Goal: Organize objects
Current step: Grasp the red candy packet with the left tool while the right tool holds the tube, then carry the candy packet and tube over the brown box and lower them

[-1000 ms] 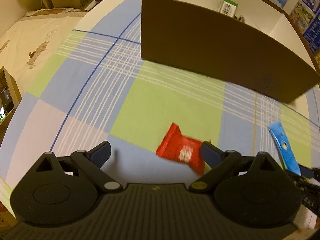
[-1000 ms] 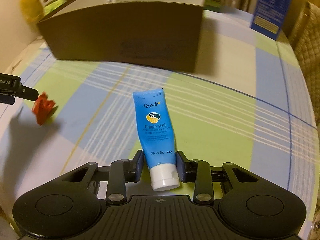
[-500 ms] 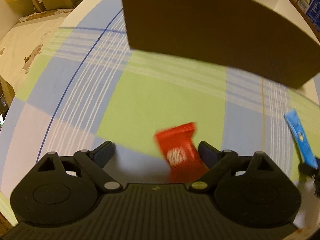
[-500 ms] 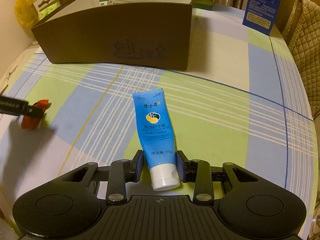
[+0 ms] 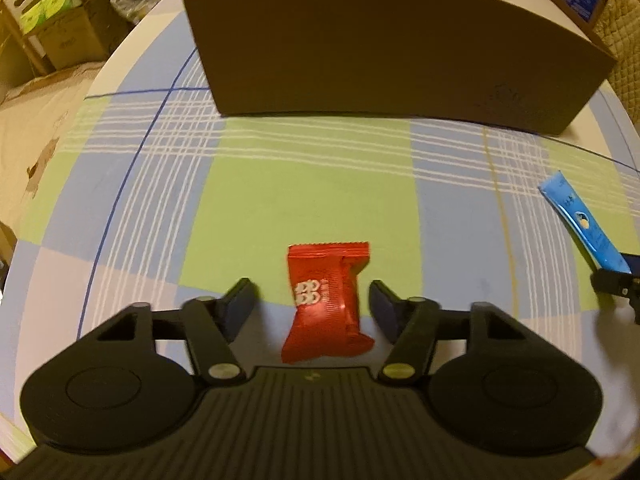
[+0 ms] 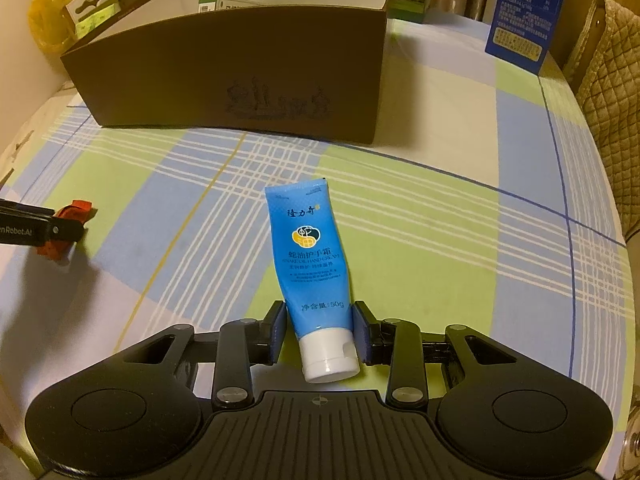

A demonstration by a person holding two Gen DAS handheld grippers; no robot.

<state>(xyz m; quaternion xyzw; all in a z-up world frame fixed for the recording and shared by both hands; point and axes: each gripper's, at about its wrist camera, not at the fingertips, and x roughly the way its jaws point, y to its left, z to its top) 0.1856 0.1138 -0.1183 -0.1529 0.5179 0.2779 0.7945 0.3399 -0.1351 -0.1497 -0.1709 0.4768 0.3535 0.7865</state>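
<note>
A red snack packet lies on the checked tablecloth between the fingers of my left gripper, which is open with gaps on both sides. A blue hand cream tube with a white cap lies between the fingers of my right gripper, whose pads sit against its sides near the cap. A brown cardboard box stands behind both. The tube also shows in the left wrist view, and the red packet in the right wrist view.
The box holds a white-green carton. A blue printed carton stands at the back right, beside a quilted chair back. Stacked boxes lie off the table's left edge.
My left gripper has swung around so the red packet now lies centred between its fingers, and the fingers have narrowed somewhat. The right gripper and tube have stayed put.
</note>
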